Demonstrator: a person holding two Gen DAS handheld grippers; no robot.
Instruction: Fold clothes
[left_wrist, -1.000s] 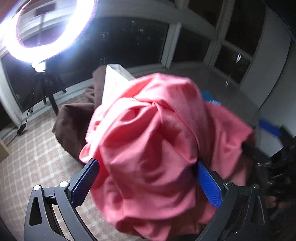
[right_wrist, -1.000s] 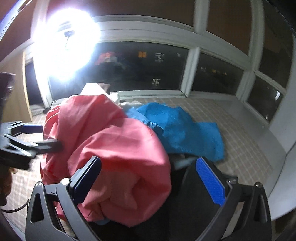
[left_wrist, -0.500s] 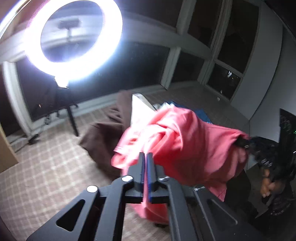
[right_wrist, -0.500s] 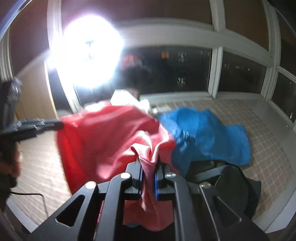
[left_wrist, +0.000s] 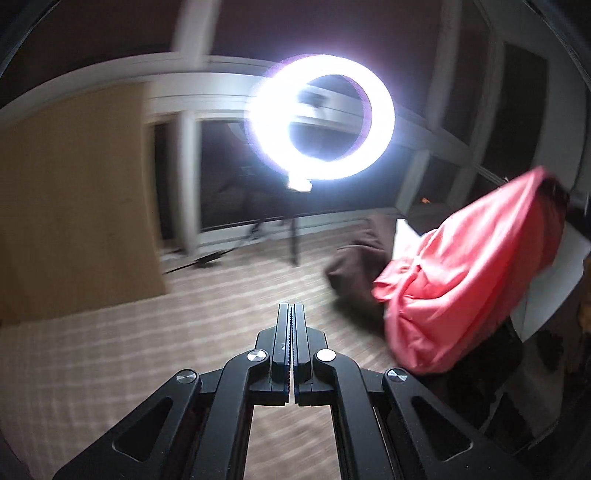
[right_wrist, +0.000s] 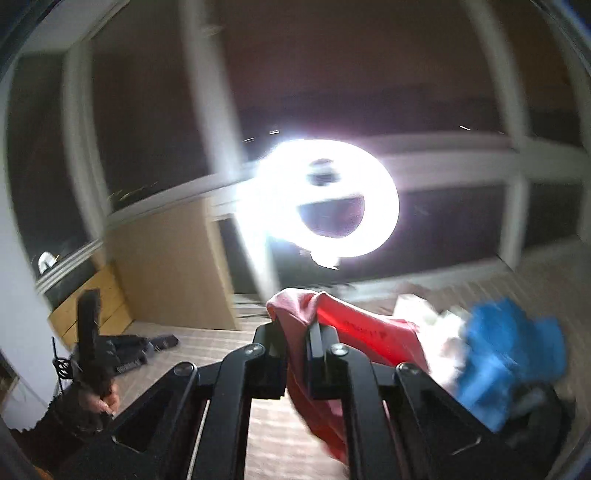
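Bare plaid surface (left_wrist: 110, 369) lies under the left gripper (left_wrist: 291, 310), fingers pressed together empty; right gripper (right_wrist: 295, 328) fingers pinch the pink garment (right_wrist: 369, 332).

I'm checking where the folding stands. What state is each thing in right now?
left gripper: shut, nothing between its jaws.
right gripper: shut on the pink garment.
pink garment: bunched, lifted at one edge.
blue garment: crumpled, unfolded, on the pile.
brown garment: in a heap.
ring light: on.
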